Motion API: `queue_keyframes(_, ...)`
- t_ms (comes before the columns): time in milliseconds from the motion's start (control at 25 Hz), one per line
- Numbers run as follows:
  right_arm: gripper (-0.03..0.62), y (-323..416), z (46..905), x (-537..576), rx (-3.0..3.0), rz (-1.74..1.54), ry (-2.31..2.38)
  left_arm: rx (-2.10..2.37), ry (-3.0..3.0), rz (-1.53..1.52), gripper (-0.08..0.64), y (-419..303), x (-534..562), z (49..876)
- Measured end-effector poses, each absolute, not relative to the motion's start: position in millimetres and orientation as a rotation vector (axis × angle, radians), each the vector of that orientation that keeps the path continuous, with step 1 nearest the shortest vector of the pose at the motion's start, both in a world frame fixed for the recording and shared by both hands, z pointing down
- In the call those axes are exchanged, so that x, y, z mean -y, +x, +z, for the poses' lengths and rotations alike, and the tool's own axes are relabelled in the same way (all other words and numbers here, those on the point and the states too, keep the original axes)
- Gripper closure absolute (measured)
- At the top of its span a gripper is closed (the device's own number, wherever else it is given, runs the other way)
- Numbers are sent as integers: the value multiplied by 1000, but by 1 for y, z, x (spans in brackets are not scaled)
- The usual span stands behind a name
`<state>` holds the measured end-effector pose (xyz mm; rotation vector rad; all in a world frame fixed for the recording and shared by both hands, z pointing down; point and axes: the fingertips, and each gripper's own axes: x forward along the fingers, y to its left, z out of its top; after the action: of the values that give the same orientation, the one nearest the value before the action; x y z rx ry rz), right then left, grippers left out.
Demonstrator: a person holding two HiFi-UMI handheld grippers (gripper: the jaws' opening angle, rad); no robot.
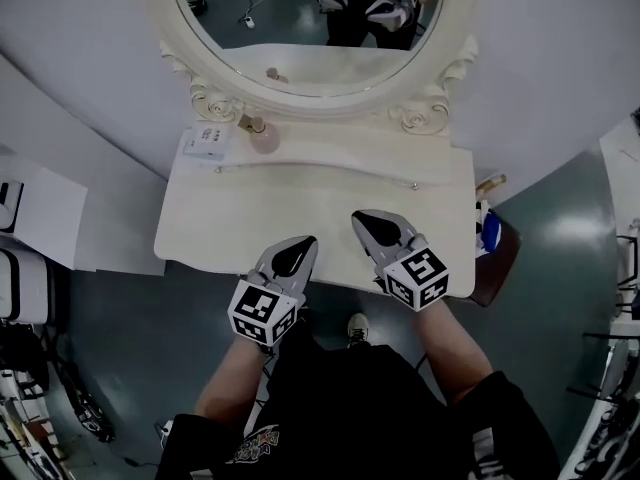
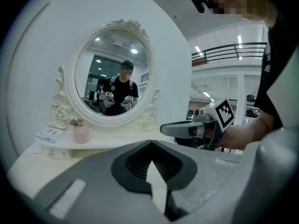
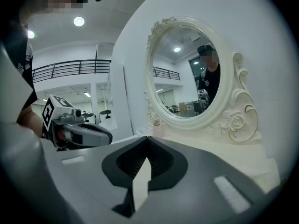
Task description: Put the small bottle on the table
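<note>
**A:** Where is the small pale-pink round-bodied bottle located?

**B:** It is seen on the raised back shelf of the cream-white carved dressing table, left end. It stands just beside a flat white box, below the frame of the oval mirror, and well apart from both grippers

**A:** Jaw state?

**B:** The left gripper and right gripper are both positioned over the front edge of the tabletop. Each pair of jaws is pressed together, with nothing pinched between them

**A:** How is the bottle expected to handle?

**B:** It is judged light and rigid, probably glass or hard plastic, so it is smooth and likely slippery. Breakage is to be assumed if it is dropped. Whether the cap on the narrow neck is loose can't be told

**A:** Grip point?

**B:** The round body is suggested, with pads across the widest part so it isn't tipped. The neck is best avoided. Jaws must be spread first, and the box is to be kept clear of, so approach from the bottle's right is preferred
</note>
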<state>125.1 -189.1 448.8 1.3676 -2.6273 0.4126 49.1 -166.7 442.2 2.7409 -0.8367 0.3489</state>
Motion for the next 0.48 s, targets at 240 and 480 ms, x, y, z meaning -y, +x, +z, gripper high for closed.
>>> queue_keyframes(240,571,132,448,147,2675,403,1248,916,2711,331,560,67,128,443)
queue_keyframes(480,571,126,450,126,2712,436,1188,987,2666,350,560,59,104,448)
